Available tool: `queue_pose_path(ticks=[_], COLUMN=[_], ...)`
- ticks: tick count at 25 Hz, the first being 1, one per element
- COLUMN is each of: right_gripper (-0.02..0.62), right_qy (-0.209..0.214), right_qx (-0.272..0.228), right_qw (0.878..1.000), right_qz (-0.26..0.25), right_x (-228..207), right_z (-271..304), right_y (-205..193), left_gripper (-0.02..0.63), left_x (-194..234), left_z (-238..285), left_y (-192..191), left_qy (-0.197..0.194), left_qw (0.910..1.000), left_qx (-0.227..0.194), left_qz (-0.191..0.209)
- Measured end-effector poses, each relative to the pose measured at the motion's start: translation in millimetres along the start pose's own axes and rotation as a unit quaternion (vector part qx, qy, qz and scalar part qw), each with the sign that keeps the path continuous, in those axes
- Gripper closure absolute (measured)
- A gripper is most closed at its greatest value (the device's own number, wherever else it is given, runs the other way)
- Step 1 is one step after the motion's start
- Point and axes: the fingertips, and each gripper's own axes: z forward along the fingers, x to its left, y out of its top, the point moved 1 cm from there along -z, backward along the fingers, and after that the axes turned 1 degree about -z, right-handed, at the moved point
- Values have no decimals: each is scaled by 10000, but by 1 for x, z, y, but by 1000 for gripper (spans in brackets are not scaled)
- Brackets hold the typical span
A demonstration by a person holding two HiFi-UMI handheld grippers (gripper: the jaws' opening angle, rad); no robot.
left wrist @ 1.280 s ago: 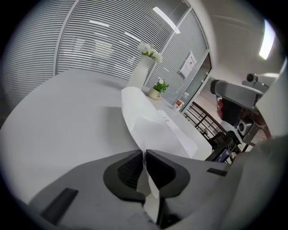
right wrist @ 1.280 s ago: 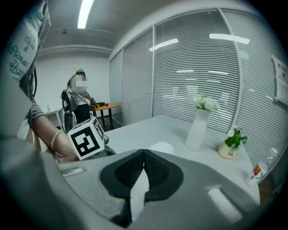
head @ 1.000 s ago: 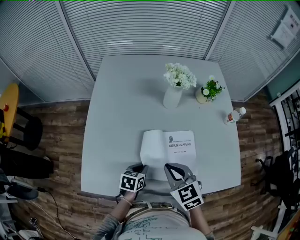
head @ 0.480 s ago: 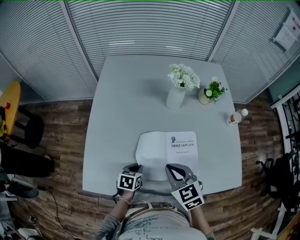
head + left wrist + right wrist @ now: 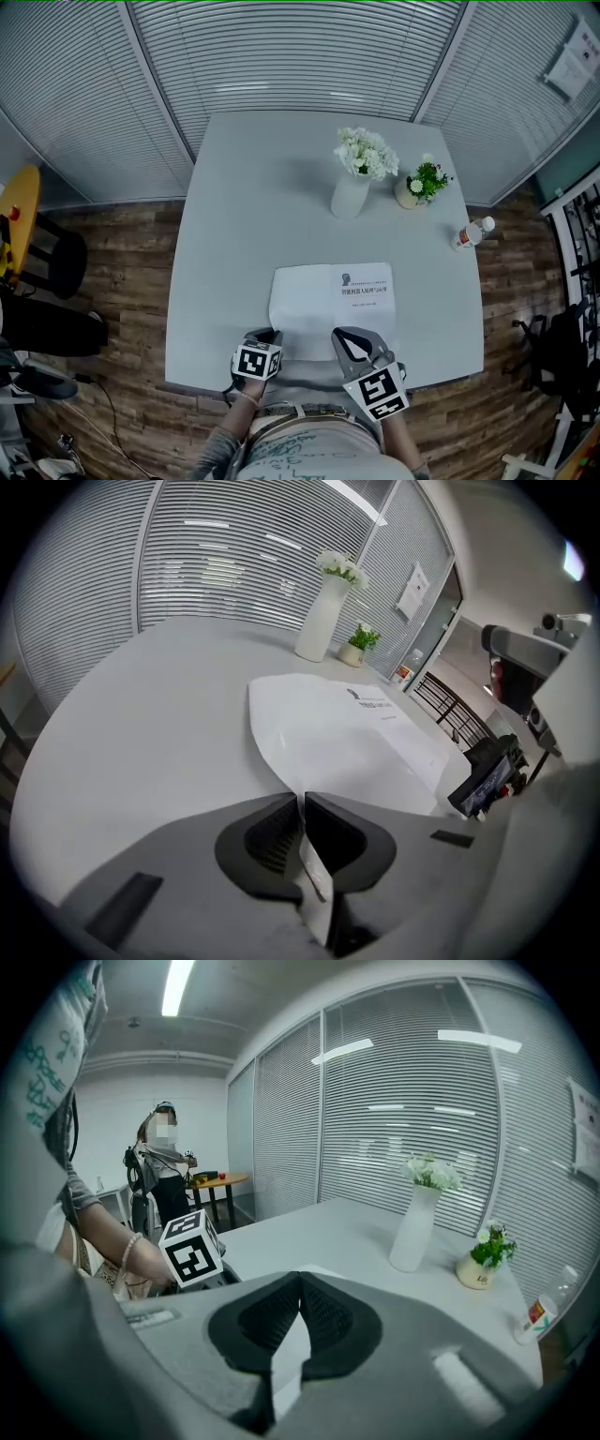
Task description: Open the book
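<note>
In the head view I see the book (image 5: 361,295) lying open at the lower centre of the grey table (image 5: 244,234). The printed title on its right page is too small for me to read. My left gripper (image 5: 270,336) sits at the book's lower left corner, and my right gripper (image 5: 339,334) is over its lower edge.

In the left gripper view the jaws are almost together, pinching the edge of the book's white leaf (image 5: 314,742). The leaf spreads up the frame to the left of the printed page, and that print is illegible too.

In the right gripper view the jaws are closed tip to tip and grip nothing I can see. I cannot tell whether they touch the page. The left gripper's marker cube (image 5: 192,1249) shows at centre left. A bottle (image 5: 536,1314) at lower right has a red-and-white label I cannot read.
</note>
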Motion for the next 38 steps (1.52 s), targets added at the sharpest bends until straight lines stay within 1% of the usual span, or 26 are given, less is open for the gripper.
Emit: queue_pose_path(ticks=[3, 7, 13, 24, 33, 35, 38], right_gripper=[594, 594, 594, 593, 594, 593, 594], right_qy=[-5, 35, 5, -64, -163, -173, -176], right_qx=[4, 23, 83, 111, 137, 143, 155], right_qw=[10000, 10000, 10000, 9999, 9997, 9997, 9997], right_qz=[2, -1, 28, 112, 139, 133, 104], right_x=[-1, 0, -4, -10, -14, -14, -13], right_z=[1, 2, 0, -9, -20, -22, -25], right_y=[-1, -3, -10, -19, -25, -25, -25], left_gripper=[583, 583, 583, 583, 570, 564, 541], left_x=[0, 0, -1, -2, -3, -4, -4], left_z=[2, 2, 3, 3, 2, 2, 1], left_y=[-1, -1, -2, -1, -2, -2, -2], left_qy=[12, 3, 97, 100, 125, 163, 307], left_qw=[9998, 9998, 9992, 9992, 9994, 9994, 9988], left_qx=[0, -56, -38, -121, -163, -205, -221], left_qz=[177, 185, 393, 356, 277, 236, 298])
